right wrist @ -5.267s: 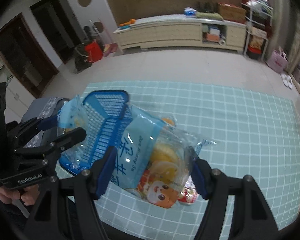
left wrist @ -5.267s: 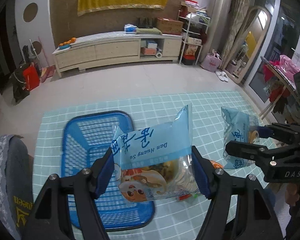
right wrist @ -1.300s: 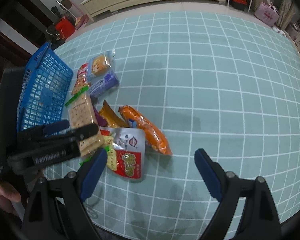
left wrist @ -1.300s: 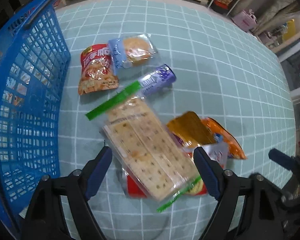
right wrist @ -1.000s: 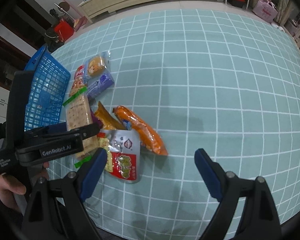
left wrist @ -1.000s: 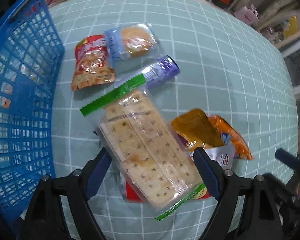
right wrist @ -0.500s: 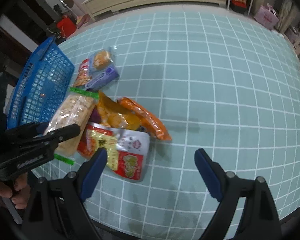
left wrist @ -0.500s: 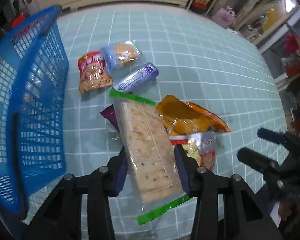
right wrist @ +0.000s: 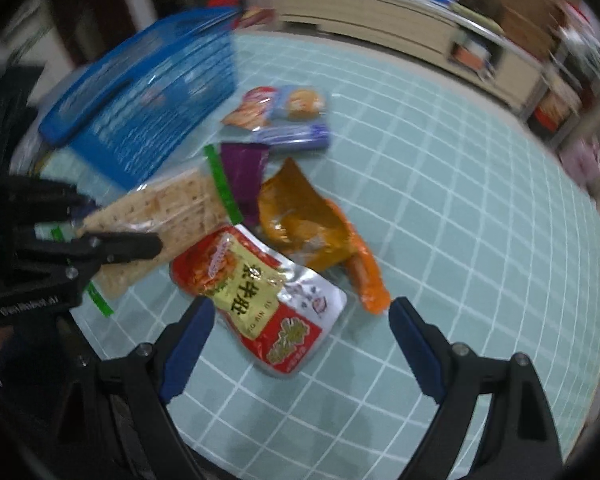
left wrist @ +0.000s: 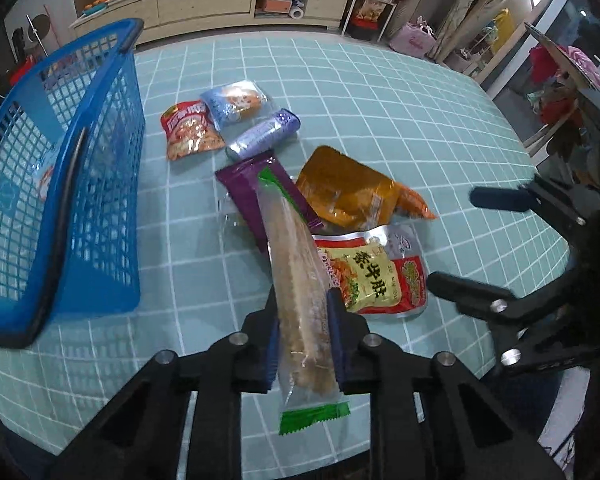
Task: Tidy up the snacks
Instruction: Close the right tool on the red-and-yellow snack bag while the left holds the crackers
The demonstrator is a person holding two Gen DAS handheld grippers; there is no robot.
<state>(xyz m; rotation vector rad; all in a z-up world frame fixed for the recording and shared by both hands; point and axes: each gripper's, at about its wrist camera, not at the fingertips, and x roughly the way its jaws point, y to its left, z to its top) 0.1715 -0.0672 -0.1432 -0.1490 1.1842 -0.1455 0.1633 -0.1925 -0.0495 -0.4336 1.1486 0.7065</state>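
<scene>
A: Left wrist view first. Left gripper has just been closing and now pinches the cracker pack by its thin sides, pack edge-on, lifted clear of the teal checked tablecloth. Green end seal hangs below the pads.

B: Right wrist view gives the pack's flat face, cracker squares visible, the left gripper clamped across it at the left edge. Part of the pack sits behind the black fingers.

A: Right gripper?

B: Jaws spread wide, nothing between the blue pads; hovering over the red and silver pouch, not touching as far as I can see. In the left view the right gripper comes in from the right, fingers apart.

A: Blue basket at left, mesh wall sharp here. Something pale inside, can't tell what through the mesh.

B: My view is motion-blurred; basket smeared, contents unreadable.

A: Pile on the cloth: purple wrapper partly behind the held pack, yellow-orange bag, orange packet mostly hidden under it, small red bag, light blue bun pack, lilac tube pack.

B: Orange packet shows longer here. Background cabinet sharp in the left view, blurred in mine.
</scene>
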